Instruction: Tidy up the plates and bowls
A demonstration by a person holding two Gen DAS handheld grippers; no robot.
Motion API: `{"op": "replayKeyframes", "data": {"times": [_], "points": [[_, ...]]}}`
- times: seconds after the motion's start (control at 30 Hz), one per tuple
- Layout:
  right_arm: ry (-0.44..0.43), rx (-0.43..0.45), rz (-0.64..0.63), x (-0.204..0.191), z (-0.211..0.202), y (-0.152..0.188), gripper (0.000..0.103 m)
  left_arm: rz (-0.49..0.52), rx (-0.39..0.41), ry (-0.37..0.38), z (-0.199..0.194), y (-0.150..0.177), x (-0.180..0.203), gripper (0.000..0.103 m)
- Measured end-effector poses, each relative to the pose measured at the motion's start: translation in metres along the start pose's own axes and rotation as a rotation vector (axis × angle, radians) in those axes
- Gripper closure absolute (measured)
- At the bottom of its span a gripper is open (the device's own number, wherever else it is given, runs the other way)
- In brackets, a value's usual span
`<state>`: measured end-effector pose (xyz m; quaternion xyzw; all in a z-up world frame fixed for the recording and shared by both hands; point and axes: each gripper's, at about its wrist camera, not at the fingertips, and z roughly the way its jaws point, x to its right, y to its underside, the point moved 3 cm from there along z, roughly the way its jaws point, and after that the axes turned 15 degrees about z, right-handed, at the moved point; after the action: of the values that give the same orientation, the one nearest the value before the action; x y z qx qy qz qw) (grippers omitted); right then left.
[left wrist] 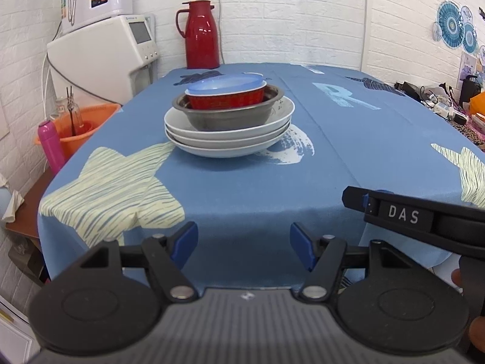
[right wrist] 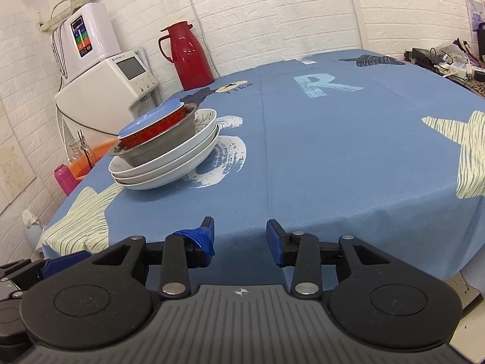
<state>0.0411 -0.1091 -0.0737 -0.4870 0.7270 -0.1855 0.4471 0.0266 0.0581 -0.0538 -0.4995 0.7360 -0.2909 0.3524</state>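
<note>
White brick-pattern walls back a table under a blue tablecloth printed with pale stars. At left stand white appliances and an orange basin, then a red thermos jug. Mid-table sits the stack: white plates, steel bowl, red bowl, blue lid. Both the left gripper and right gripper hover at the near edge, fingers apart and empty.
</note>
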Motion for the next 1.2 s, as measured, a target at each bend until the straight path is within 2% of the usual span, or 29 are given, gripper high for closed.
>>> {"op": "replayKeyframes", "data": {"times": [0.47, 1.0, 1.2], "points": [[0.041, 0.064, -0.072, -0.007, -0.007, 0.003, 0.08, -0.014, 0.001, -0.017, 0.001, 0.003, 0.0, 0.036], [0.035, 0.053, -0.086, -0.011, -0.006, 0.007, 0.078, -0.02, -0.004, -0.041, 0.0, 0.005, -0.002, 0.035], [0.032, 0.058, -0.077, -0.012, -0.006, 0.009, 0.078, -0.008, 0.038, -0.053, -0.005, 0.005, -0.002, 0.035]]}}
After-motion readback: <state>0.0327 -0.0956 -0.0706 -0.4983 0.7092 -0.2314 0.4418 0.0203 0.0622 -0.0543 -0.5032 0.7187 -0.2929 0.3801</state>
